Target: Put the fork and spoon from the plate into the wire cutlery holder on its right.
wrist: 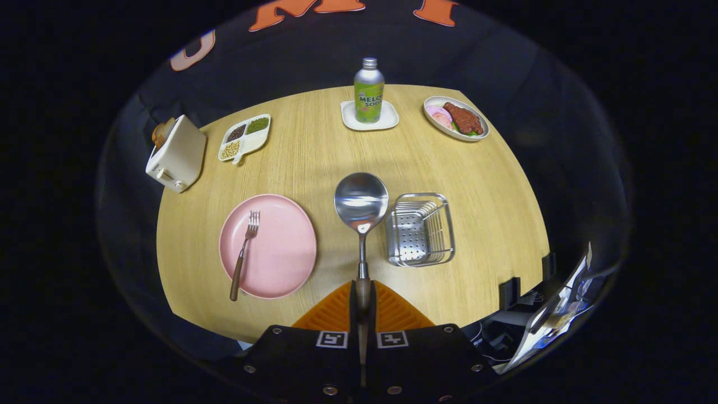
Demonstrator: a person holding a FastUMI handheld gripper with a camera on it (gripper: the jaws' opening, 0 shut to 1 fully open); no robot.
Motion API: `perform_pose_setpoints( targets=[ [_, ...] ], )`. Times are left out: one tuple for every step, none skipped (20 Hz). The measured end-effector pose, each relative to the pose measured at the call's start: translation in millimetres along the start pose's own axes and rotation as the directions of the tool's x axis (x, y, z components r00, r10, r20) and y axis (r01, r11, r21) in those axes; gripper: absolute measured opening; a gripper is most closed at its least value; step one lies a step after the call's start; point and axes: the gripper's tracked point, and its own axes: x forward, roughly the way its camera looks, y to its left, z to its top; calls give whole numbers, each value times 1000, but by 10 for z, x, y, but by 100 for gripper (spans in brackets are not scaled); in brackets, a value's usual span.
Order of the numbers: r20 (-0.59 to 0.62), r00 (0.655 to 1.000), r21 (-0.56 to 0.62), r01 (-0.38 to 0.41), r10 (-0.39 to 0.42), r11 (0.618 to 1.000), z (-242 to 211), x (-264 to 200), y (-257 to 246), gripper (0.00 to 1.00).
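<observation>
The gripper [363, 306] is seen from above the wooden table [482, 185], its two orange fingers [331, 314] brought close together and clamped on the brown handle of the spoon [361, 205]. The spoon is held pointing straight ahead of the fingers, bowl foremost, raised over the table between the pink plate [280, 252] and the wire cutlery holder [420, 229]. The fork [244, 252] is left lying on the plate, tines away from the gripper, its handle overhanging the near rim. The holder stands just right of the spoon bowl. Farther back, a soda bottle [368, 91] on a white coaster [387, 120], a food dish [457, 118], a divided tray [245, 137] and a toaster [176, 154] are set.
</observation>
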Motion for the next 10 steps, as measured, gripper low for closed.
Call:
perform_pose_setpoints(
  targets=[
    [-17, 1000, -13, 2, -2, 1000, -18, -1, -110, 5],
    [-33, 999, -24, -3, 3, 1000, -13, 12, -195, 5],
    [-57, 998, -36, -10, 8, 999, -23, 28, -279, 5],
    [-85, 996, -49, -16, 12, 999, -43, 59, -351, 5],
    [-119, 993, -66, -22, 14, 998, -67, 81, -434, 5],
    [-143, 990, -80, -25, 14, 996, -80, 117, -512, 5],
    [-174, 985, -95, -30, 13, 995, -87, 140, -581, 5],
    [-197, 980, -100, -36, 15, 994, -92, 172, -617, 5],
    [-231, 973, -105, -48, 22, 993, -108, 200, -650, 5],
    [-268, 963, -115, -64, 31, 991, -135, 213, -670, 5]
  ],
)
